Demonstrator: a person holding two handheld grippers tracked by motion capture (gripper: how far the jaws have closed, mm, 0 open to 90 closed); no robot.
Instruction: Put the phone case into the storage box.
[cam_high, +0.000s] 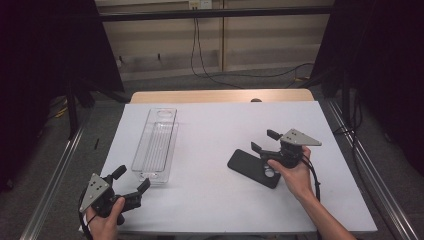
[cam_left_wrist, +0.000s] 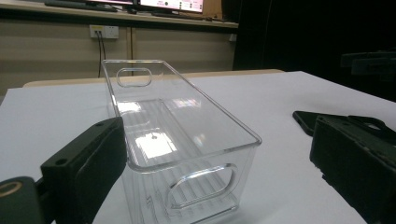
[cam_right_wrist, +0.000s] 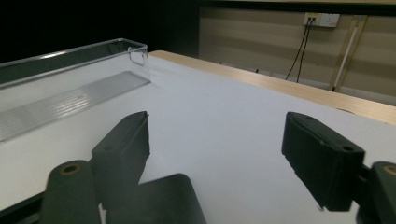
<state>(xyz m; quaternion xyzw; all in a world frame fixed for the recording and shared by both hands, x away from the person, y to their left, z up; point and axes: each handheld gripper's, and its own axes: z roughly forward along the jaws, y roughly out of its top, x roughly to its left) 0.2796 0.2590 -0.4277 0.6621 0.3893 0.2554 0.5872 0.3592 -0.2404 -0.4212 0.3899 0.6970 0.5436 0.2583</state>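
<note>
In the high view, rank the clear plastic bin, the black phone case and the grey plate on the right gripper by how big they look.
1. clear plastic bin, clearly the largest.
2. black phone case, partly covered by the right gripper.
3. grey plate, smallest, though it sits higher and nearer the camera, so the gap is less sure.

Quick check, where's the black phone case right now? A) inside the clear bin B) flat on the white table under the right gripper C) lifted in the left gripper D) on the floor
B: the black phone case lies flat on the white table beneath the right gripper, whose jaws stand apart above it without pressing on it; the clear bin holds nothing.
</note>
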